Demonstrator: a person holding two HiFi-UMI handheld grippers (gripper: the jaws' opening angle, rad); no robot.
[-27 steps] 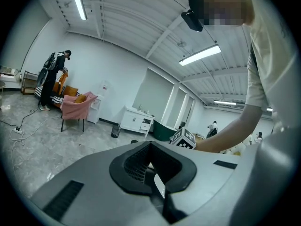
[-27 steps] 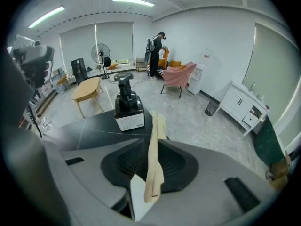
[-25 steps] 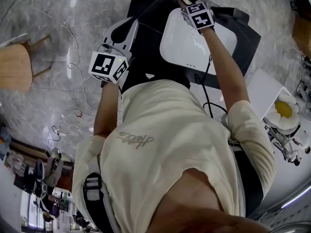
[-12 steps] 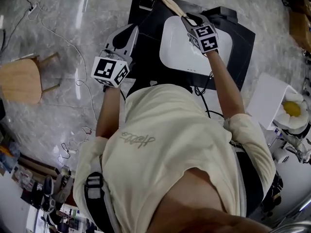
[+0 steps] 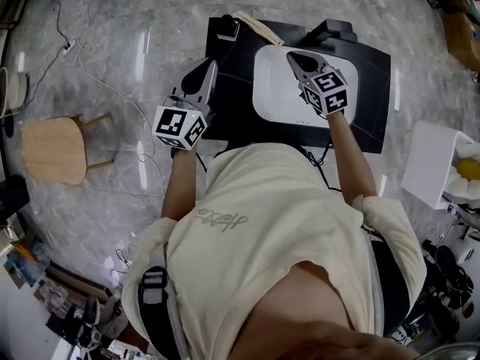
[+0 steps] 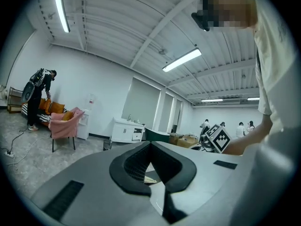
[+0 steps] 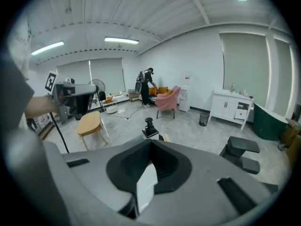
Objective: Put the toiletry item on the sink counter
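Note:
A pale wooden-handled toiletry item (image 5: 259, 27) lies on the black sink counter (image 5: 371, 103), at the back left corner of the white basin (image 5: 289, 88). My right gripper (image 5: 291, 55) hovers over the basin, a little short of the item. Its jaws are shut with nothing between them, which also shows in the right gripper view (image 7: 150, 142). My left gripper (image 5: 213, 64) hangs over the counter's left edge. In the left gripper view (image 6: 150, 144) its jaws meet at the tips and hold nothing. A black pump dispenser (image 5: 228, 27) (image 7: 149, 126) stands beside the item.
A wooden stool (image 5: 52, 150) stands on the marble floor to the left, with cables (image 5: 112, 96) trailing near it. A white box (image 5: 435, 163) sits to the right of the counter. The person's torso hides the counter's near edge.
The right gripper carried the wooden-handled item a second ago. The item now lies on the counter, and the gripper has drawn back from it with its jaws shut. The left gripper barely moved.

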